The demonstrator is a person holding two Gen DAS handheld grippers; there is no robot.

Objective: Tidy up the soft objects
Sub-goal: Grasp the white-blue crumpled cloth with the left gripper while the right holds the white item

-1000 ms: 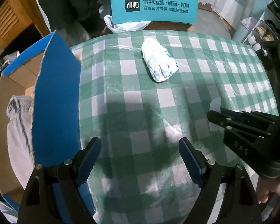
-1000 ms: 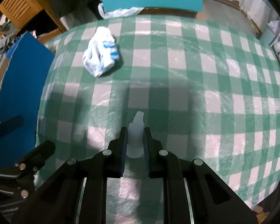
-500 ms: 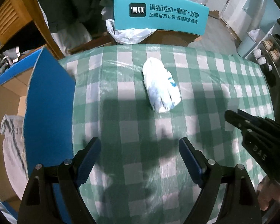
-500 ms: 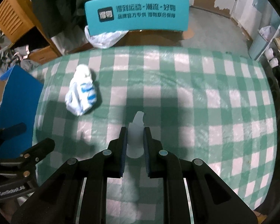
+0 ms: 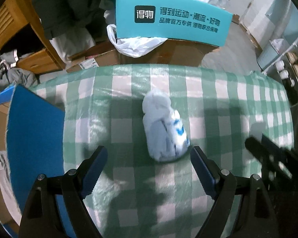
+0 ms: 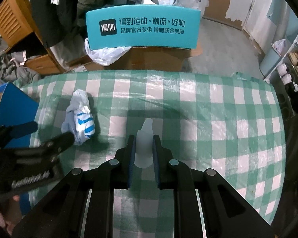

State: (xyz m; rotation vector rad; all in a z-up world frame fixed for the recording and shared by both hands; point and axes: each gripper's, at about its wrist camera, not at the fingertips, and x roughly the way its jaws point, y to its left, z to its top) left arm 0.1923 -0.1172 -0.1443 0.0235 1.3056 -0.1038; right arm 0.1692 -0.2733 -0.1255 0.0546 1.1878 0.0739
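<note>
A rolled white sock bundle with blue marks [image 5: 164, 130] lies on the green checked tablecloth [image 5: 218, 103]; it also shows in the right wrist view [image 6: 80, 120]. My left gripper [image 5: 149, 158] is open, its blue-padded fingers either side of the bundle's near end, a little short of it. It shows at the left of the right wrist view [image 6: 39, 136]. My right gripper [image 6: 143, 148] is shut on a white translucent plastic piece [image 6: 144, 138], above the cloth to the right of the bundle.
An open cardboard box with a blue flap [image 5: 33, 138] stands off the table's left edge, grey-white fabric [image 5: 2, 170] inside. A teal box [image 5: 172, 25] and white plastic bag [image 5: 133, 45] sit beyond the far edge. A shelf [image 6: 288, 75] stands at right.
The left gripper has moved forward and right over the table, so the sock bundle now sits close between its open fingers. The right gripper has pulled back slightly, still shut on the white piece.
</note>
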